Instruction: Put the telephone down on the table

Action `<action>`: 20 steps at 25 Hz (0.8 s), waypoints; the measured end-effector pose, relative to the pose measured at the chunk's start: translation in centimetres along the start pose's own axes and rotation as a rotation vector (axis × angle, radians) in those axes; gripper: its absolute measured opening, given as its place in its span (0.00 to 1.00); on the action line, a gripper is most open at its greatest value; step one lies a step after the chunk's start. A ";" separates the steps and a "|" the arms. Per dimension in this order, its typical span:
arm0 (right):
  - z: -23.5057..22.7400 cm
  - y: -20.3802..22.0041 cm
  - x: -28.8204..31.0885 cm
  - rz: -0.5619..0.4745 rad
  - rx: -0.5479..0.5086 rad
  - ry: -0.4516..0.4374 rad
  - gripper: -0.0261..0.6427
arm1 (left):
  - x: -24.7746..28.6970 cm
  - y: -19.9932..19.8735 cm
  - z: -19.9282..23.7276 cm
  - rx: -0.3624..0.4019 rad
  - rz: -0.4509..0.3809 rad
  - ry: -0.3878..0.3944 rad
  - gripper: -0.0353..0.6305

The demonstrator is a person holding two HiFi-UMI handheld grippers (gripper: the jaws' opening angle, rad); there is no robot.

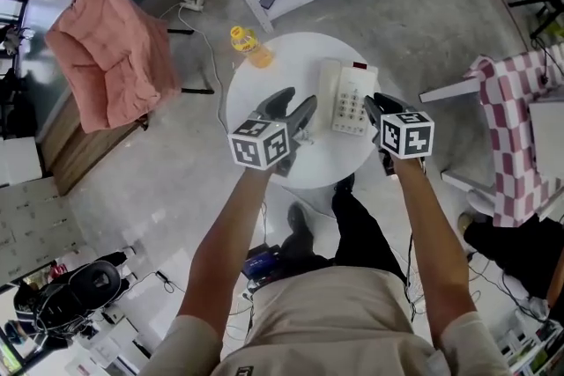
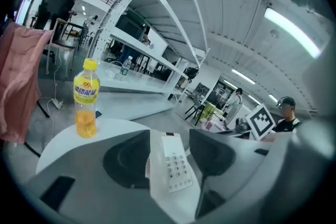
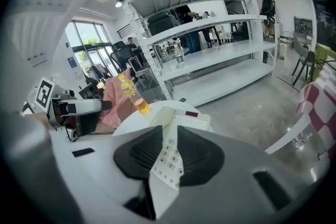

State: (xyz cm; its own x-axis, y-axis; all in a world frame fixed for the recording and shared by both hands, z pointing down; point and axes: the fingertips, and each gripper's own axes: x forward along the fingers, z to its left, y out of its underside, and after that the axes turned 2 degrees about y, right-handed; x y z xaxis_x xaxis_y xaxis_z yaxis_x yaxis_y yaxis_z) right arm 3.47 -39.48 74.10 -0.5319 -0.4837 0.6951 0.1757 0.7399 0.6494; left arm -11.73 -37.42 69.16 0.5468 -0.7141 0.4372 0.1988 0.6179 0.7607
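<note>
A small round white table (image 1: 264, 97) stands on the grey, mottled floor (image 1: 167, 180). Two things rest on its top. A cream-white telephone (image 1: 350, 99) lies flat, right of the middle. Its handset sits in the cradle along the left side, the keypad faces up on the right, and a small dark red window is at the far end. Near the far left rim a clear plastic bottle (image 1: 250, 47) stands upright, with a yellow cap, a yellow label and orange drink in its lower half. Bottle and telephone are well apart, with bare tabletop between them and along the near edge.
</note>
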 end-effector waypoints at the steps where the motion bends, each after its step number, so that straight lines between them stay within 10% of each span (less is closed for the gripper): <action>1: 0.7 -0.4 -0.8 -0.013 -0.010 -0.009 0.14 | -0.9 -0.7 -0.6 0.006 -0.017 0.011 0.39; 20: 17.1 -7.1 -19.4 -0.269 -0.240 -0.144 0.03 | -21.6 -10.5 -12.9 0.152 -0.201 0.167 0.10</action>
State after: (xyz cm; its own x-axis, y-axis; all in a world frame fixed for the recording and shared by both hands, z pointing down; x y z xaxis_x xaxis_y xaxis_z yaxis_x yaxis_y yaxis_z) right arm -1.61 -27.34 50.76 -0.6934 -0.5620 0.4510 0.1938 0.4573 0.8679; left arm -15.11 -24.27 45.57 0.6378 -0.7452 0.1949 0.1998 0.4044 0.8925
